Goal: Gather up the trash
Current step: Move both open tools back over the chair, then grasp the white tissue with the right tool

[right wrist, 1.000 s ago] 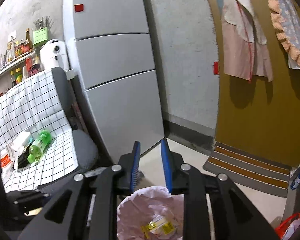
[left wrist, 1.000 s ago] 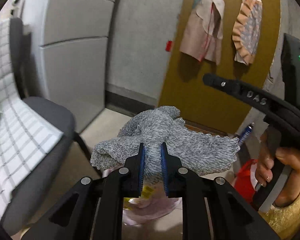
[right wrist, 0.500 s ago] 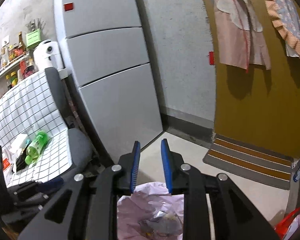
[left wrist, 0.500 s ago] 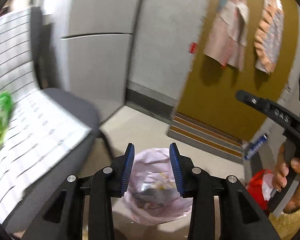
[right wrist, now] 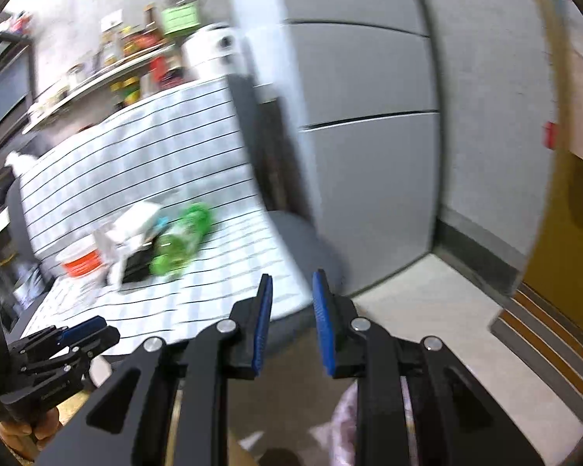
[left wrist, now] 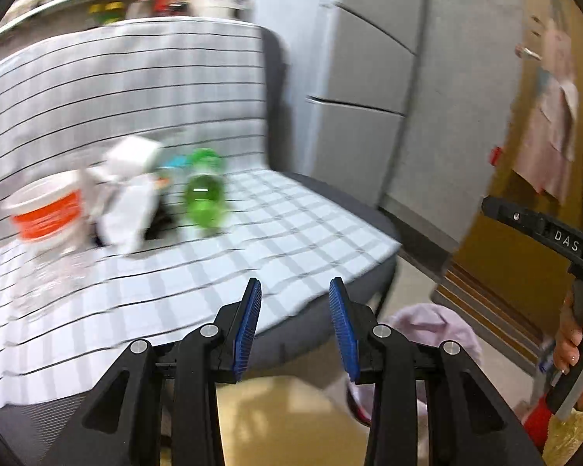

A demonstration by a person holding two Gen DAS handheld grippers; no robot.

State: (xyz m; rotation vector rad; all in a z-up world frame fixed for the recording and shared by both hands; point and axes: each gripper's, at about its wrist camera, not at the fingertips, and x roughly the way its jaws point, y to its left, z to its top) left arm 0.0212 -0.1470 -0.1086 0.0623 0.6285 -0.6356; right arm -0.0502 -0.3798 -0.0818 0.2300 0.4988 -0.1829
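Trash lies on chair.

chair seat with my trash on it

my chair wears a checked cover; on it lie a green bottle on its side, crumpled white paper just beside it, and an orange-banded cup. on the floor beside the chair sits a pink bag.
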